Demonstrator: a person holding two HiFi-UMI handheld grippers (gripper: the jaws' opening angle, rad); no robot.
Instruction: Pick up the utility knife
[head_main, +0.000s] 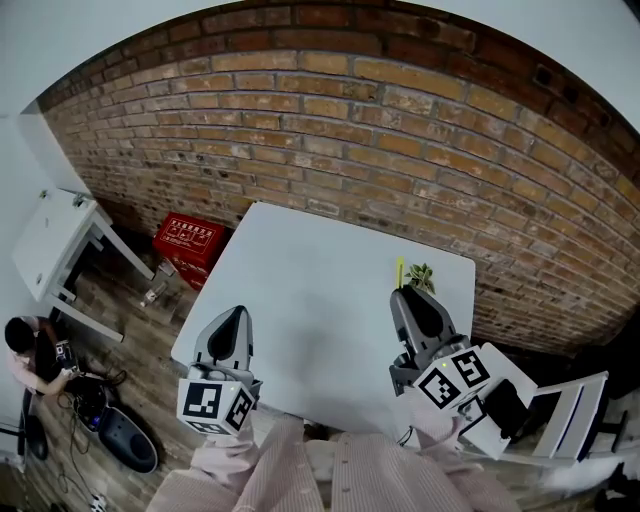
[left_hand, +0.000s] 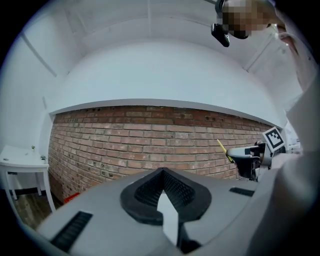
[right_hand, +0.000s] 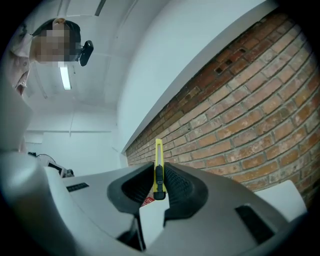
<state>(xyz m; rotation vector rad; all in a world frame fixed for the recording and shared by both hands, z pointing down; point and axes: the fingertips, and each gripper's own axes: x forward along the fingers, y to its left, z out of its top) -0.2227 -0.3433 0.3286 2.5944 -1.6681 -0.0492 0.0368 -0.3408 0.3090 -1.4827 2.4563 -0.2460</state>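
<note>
The yellow utility knife (right_hand: 158, 170) with its black slider stands between the ribbed pads of my right gripper (right_hand: 159, 186), which is shut on it. In the head view my right gripper (head_main: 412, 297) hangs above the right part of the white table (head_main: 300, 300), and the knife's yellow tip (head_main: 399, 271) pokes out ahead of it. From the left gripper view the knife (left_hand: 223, 150) sticks out of the right gripper at the right. My left gripper (head_main: 234, 320) is near the table's front left edge. Its pads (left_hand: 162, 187) meet at the tip, holding nothing.
A small green plant-like item (head_main: 421, 275) lies on the table by the right gripper. A brick wall (head_main: 400, 150) runs behind the table. On the floor: a red crate (head_main: 188, 240), a white side table (head_main: 55, 245) and a seated person (head_main: 30, 350) at left. A white chair (head_main: 560, 410) stands right.
</note>
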